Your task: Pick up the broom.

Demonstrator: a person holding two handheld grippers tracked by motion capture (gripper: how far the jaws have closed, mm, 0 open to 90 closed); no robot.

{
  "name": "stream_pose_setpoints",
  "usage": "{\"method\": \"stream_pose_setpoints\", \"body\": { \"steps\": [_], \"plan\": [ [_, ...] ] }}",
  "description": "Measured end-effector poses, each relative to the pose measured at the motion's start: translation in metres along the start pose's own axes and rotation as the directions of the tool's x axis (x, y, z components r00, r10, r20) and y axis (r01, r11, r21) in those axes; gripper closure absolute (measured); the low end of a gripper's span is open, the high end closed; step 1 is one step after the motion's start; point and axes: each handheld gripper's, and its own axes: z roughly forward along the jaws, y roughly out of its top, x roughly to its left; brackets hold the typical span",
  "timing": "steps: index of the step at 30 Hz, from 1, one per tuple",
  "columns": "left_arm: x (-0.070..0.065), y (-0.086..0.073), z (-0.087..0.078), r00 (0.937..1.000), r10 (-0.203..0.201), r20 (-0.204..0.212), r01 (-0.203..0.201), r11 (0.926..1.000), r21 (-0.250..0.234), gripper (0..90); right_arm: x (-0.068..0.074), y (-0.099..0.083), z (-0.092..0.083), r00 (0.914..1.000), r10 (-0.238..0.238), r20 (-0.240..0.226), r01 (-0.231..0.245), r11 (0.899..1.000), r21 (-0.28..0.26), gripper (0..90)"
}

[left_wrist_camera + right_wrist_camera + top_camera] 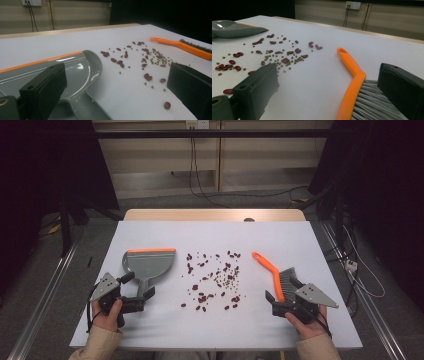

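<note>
High view: beans [215, 282] are seen scattered mid-table; a grey dustpan [147, 264] lies left of them, an orange brush [276, 276] right. The left gripper [137, 301] is spread at the dustpan handle; the right gripper [282, 306] is spread at the brush.

Left gripper view: jaws are parted, nothing pinched; the dustpan [75, 72] lies left of the beans [140, 58].

Right gripper view: jaws are parted astride the brush [355, 85], unpinched, right of the beans [274, 55].

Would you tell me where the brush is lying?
In the high view the brush lies right of the scattered beans, its bristle end between the right gripper's open jaws.
</note>
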Motion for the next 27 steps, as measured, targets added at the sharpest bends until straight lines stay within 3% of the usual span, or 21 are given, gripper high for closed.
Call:
{"method": "stream_pose_setpoints", "body": {
  "steps": [8, 13, 15, 25, 27],
  "plan": [
    [-0.001, 0.000, 0.000, 1.0000, -0.002, 0.008, 0.002, 1.0000, -0.006, 2.5, 0.000, 0.003, 0.002, 1.0000, -0.004, -0.006, 0.004, 1.000, -0.001, 2.8],
    [-0.001, 0.001, 0.001, 1.0000, 0.000, 0.008, 0.000, 1.0000, -0.005, 2.5, -0.003, 0.010, 0.005, 1.0000, -0.006, -0.002, 0.006, 1.000, 0.028, 3.0],
    [-0.001, 0.001, 0.001, 0.9999, 0.003, 0.010, -0.003, 1.0000, -0.005, 2.5, -0.007, 0.015, 0.010, 0.9996, -0.006, 0.027, 0.005, 0.999, 0.052, 4.9],
    [-0.001, 0.000, -0.001, 0.9999, -0.001, 0.012, 0.001, 1.0000, -0.005, 2.5, -0.017, 0.033, 0.026, 1.0000, 0.010, -0.001, -0.010, 0.997, 0.081, 5.1],
    [-0.001, 0.000, -0.001, 0.9999, 0.006, 0.011, -0.006, 1.0000, -0.007, 2.5, -0.019, 0.039, 0.032, 0.9999, -0.006, 0.009, 0.005, 0.993, 0.118, 5.1]
  ]
}}
